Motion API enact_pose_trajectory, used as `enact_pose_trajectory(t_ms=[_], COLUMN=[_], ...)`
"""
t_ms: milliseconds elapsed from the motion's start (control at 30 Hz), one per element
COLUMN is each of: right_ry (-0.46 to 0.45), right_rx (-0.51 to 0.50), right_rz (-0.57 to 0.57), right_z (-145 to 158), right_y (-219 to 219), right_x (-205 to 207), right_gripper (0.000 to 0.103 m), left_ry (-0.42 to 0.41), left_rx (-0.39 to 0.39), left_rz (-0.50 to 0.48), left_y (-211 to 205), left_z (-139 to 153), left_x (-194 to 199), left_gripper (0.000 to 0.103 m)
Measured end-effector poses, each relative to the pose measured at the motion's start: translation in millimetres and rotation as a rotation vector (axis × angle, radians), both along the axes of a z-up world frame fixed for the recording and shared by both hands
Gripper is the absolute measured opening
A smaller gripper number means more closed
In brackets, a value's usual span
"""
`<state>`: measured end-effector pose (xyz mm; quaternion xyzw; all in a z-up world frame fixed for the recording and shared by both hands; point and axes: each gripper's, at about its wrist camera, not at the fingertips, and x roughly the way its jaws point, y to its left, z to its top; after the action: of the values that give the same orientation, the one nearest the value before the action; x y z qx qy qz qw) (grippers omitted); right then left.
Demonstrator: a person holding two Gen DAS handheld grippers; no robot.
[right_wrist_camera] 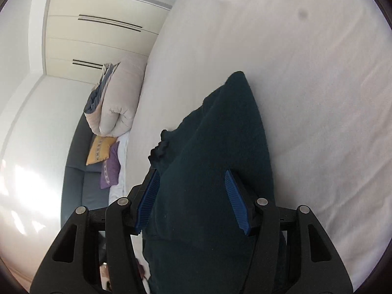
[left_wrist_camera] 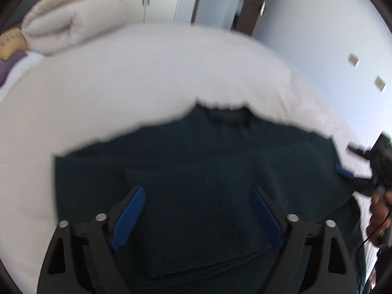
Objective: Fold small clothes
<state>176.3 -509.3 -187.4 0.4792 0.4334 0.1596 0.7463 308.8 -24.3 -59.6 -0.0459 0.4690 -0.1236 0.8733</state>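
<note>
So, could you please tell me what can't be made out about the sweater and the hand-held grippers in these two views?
- Sweater hem: left wrist view, cut off by the bottom edge and covered by the left hand-held gripper.
- Knit and collar detail: left wrist view, motion blur.
- Right hand-held gripper: whether its blue pads touch the fabric; the sweater fills the gap.

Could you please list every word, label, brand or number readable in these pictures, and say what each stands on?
None: no text can be read in either view.
The yellow cushion with a patterned band and the purple cushion show only woven motifs, no letters.
The dark green knitted sweater, white bedsheet and wall switch plates show no lettering.
</note>
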Motion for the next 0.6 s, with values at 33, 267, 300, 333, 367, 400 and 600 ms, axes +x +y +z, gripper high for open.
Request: enact_pose_trajectory(t_ms=[33,267,300,333,367,400,600], right_ry=[-0.004,0.024,0.029,0.028,0.028,0.029,0.045], right_rx=[0.011,0.025,0.027,0.023,0.014,0.007,0.008], right_rz=[-0.006,-0.007,-0.005,0.002,0.021,0.038,0.126], right_z=[-1,-11,-11,-10,-8,-7,-9], right_y=[-2,-18,-18,-17,-14,-12,0], right_x=[3,49,51,50,48,43,-3], right_gripper=[0.055,0.055,0.055,0.055,0.055,0.055,0.055], left_ry=[0.008,-0.061,-0.062,-0.065,-0.067,-0.069,-0.070], left_rx=[0.008,0.102,0.100,0.102,0.103,0.104,0.110], left_rz=[0.002,-0.060,-0.061,-0.062,-0.062,-0.061,-0.063], left_y=[-2,-21,-21,-19,-19,-19,-20], left_z=[-11,-20,-20,-19,-20,-20,-16], left_x=[0,-9,-8,-9,-9,-9,-12], left_gripper=[0.083,0.095,0.095,0.095,0.095,0.095,0.096])
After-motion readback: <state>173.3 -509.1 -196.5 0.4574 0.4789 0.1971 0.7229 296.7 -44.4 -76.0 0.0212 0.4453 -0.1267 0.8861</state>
